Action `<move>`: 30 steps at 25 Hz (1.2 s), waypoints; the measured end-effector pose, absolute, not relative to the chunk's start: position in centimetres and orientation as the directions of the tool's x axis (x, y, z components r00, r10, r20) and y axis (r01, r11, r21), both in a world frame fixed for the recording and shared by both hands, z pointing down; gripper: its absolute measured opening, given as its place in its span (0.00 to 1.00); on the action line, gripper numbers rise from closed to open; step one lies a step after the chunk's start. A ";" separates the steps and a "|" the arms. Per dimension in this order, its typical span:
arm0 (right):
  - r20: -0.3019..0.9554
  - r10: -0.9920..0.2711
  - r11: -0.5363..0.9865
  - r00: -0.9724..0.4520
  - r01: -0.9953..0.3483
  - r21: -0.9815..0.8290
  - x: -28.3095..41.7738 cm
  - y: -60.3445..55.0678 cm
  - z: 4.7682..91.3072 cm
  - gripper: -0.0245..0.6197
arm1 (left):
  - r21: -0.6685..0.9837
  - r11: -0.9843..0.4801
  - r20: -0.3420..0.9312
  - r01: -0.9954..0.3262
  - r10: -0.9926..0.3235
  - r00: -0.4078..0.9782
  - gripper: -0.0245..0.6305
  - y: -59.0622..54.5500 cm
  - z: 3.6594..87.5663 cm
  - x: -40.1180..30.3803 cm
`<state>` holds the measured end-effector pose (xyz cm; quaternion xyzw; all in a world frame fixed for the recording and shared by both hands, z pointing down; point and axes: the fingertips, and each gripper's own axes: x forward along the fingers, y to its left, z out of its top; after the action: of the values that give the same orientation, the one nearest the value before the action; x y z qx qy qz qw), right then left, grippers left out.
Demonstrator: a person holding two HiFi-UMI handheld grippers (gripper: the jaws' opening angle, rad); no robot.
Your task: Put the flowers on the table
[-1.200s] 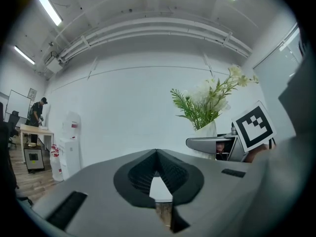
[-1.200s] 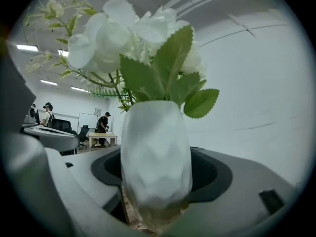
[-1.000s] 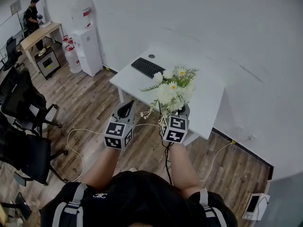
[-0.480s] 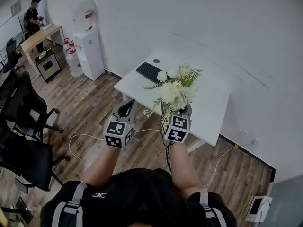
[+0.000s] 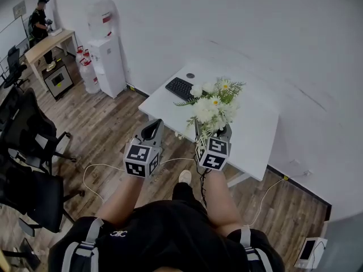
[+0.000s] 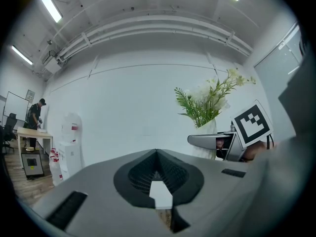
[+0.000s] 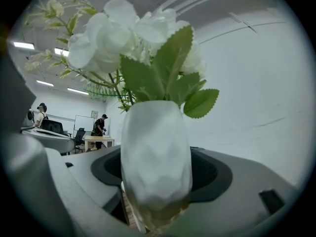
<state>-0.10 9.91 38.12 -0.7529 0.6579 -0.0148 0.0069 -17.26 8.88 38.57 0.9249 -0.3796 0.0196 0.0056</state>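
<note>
White flowers with green leaves (image 5: 212,106) stand in a white vase (image 7: 155,157). My right gripper (image 5: 213,134) is shut on the vase and holds it upright in the air at the near edge of the white table (image 5: 252,137). In the right gripper view the blooms (image 7: 128,33) fill the top of the picture. My left gripper (image 5: 151,131) hangs beside it over the wooden floor, shut with nothing in it. In the left gripper view the left gripper (image 6: 157,154) has its jaws meeting, and the vase (image 6: 205,131) shows at the right.
A black keyboard (image 5: 180,88) lies on the table's far left end. A water dispenser (image 5: 106,61) and water bottles (image 5: 88,72) stand by the wall. Office chairs (image 5: 28,132) are at the left. A cable (image 5: 91,171) runs across the floor. A person (image 5: 38,17) stands at a far desk (image 5: 48,44).
Both grippers and the vase of flowers have moved forward toward the table. A shoe now shows on the floor below the grippers. The jaws have not changed.
</note>
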 end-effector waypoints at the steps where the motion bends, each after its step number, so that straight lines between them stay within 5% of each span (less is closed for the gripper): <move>1: 0.012 -0.991 -0.131 0.130 -0.991 -0.028 0.1 9.2 38.2 0.60 | -0.009 -0.711 0.039 -0.703 -0.703 0.710 0.04 8.3 38.6 -17.0; 30: 0.047 -0.994 -0.105 0.101 -0.991 -0.080 18.0 -24.3 39.9 0.60 | -0.006 -0.700 0.129 -0.715 -0.709 0.693 0.04 -24.1 40.6 0.1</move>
<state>18.03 -24.27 39.88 -0.7419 0.6690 -0.0441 0.0141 0.10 -24.15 40.60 0.9198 -0.3869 0.0606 0.0224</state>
